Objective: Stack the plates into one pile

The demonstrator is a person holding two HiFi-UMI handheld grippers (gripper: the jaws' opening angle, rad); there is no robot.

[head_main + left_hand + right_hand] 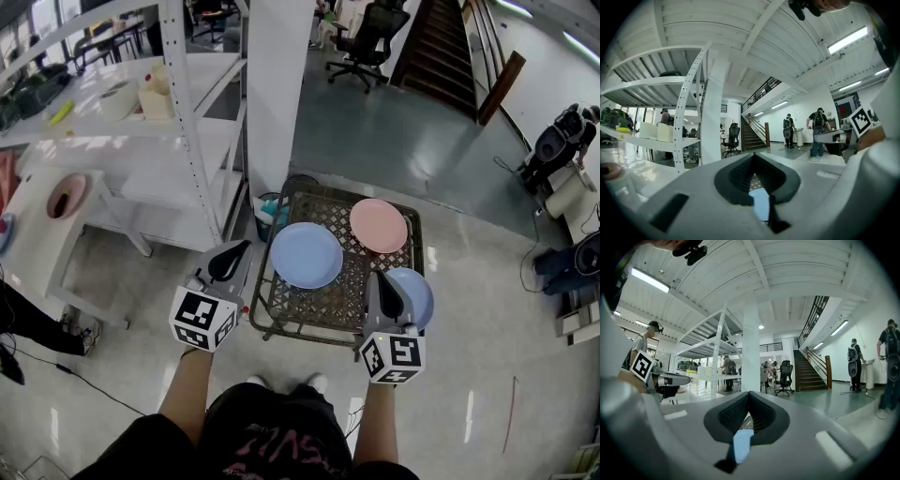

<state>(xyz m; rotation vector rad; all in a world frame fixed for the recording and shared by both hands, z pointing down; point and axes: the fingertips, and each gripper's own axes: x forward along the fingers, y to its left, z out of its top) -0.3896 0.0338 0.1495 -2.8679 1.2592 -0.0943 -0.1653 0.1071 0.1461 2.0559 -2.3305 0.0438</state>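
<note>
Low in the frame, you held both claws closed and empty. Your left claw [229,262] sat just left of the table [349,292], and your right claw [390,298] overlapped the small blue plate [419,292]. The large blue plate [307,255] lay at centre, and the pink plate [379,226] farthest, toward the upper right.

Dark lattice-topped metal table [354,286] on the glossy floor [450,394] carries three round plates, all apart: large light-blue plate [307,255] left, pink plate [379,226] back right, smaller light-blue plate [419,294] front right (partly hidden)
</note>
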